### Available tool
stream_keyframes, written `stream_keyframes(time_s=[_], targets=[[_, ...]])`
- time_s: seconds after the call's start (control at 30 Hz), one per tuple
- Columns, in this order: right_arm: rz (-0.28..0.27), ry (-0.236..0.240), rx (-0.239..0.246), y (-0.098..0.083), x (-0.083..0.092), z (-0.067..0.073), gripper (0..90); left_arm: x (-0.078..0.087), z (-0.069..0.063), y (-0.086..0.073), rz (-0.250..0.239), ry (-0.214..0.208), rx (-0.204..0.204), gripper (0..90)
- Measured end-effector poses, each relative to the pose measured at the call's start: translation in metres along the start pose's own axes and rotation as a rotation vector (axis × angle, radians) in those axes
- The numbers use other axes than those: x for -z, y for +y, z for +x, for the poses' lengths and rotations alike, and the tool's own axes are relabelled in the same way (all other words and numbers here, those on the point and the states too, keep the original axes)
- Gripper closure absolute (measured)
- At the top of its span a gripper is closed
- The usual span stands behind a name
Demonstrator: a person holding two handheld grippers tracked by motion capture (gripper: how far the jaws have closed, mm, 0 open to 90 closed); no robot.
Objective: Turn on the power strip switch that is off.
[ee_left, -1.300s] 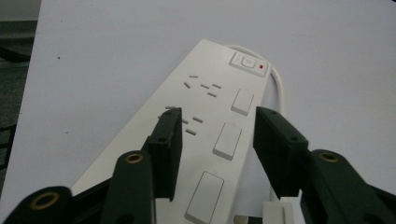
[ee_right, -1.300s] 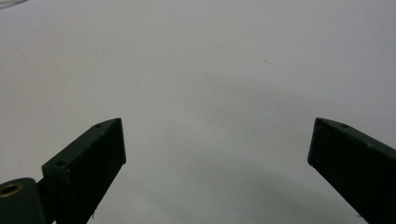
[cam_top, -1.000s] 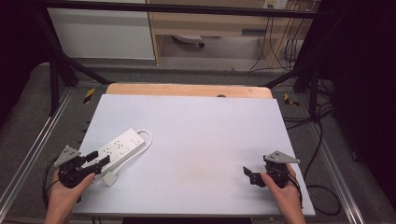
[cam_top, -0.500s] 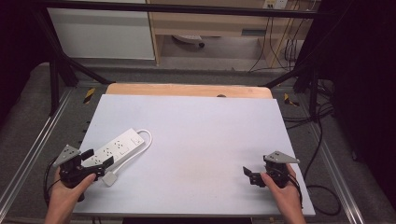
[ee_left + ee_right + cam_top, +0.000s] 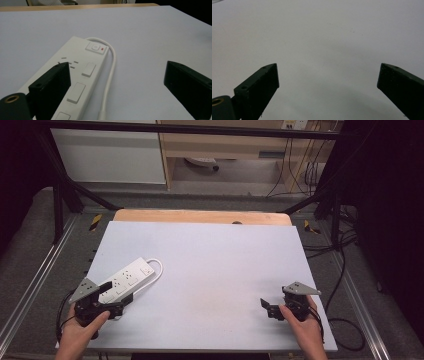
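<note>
The left gripper, jaws just spread wide and holding nothing, hangs over the near end of a white power strip, apparently having let go. The strip lies flat on the table's left side. The right gripper rests open, well apart.

The power strip lies flat on the table, just ahead of the left gripper, slanting away from it toward the far side. In the left gripper view one jaw stands over the strip's near end and the other over bare table. The cord loops from the strip's far end back along the side toward the gripper, between the jaws. The right gripper sits well apart, across the table's near edge, with bare table ahead of it.
</note>
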State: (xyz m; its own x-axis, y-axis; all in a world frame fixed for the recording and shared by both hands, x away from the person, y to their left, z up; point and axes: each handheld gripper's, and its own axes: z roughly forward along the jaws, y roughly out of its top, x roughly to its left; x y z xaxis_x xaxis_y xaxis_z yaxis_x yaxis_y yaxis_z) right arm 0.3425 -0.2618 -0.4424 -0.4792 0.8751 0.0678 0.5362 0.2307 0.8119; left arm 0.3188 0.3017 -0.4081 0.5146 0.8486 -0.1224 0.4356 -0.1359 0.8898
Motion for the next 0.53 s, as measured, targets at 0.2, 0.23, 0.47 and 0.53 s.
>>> stream_keyframes(time_s=[0.2,0.23,0.47,0.53], targets=[[0.003,-0.002,0.004,0.0,-0.001,0.0,4.0,-0.007,-0.009,-0.004,0.05,-0.025,-0.016,7.0],[0.005,-0.003,0.005,0.0,-0.001,0.0,3.9,-0.009,-0.011,-0.004,0.061,-0.031,-0.027,7.0],[0.015,-0.019,-0.002,0.0,-0.006,-0.003,3.6,-0.017,-0.022,-0.008,0.118,-0.067,-0.072,7.0],[0.026,-0.031,-0.001,0.0,-0.01,-0.007,3.3,-0.018,-0.023,-0.008,0.119,-0.066,-0.073,7.0]])
